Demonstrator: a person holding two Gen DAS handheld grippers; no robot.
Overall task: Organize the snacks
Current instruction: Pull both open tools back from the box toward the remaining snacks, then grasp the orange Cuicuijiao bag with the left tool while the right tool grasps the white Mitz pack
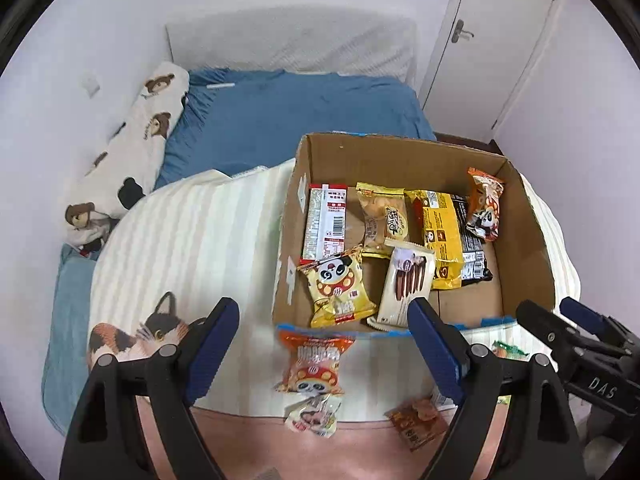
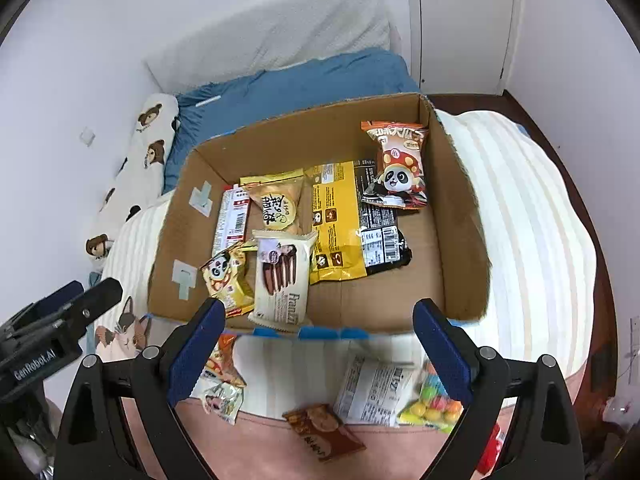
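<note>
An open cardboard box stands on a striped quilt and holds several snack packs, among them a yellow panda pack and a white biscuit pack. In front of the box lie an orange panda pack, a small pale pack, a brown pack, a white pack and a bag of coloured candy. My left gripper is open and empty above the orange pack. My right gripper is open and empty at the box's near wall.
The striped quilt covers a bed with a blue sheet and a bear-print pillow by the left wall. A white door is at the back right. The right gripper shows in the left wrist view.
</note>
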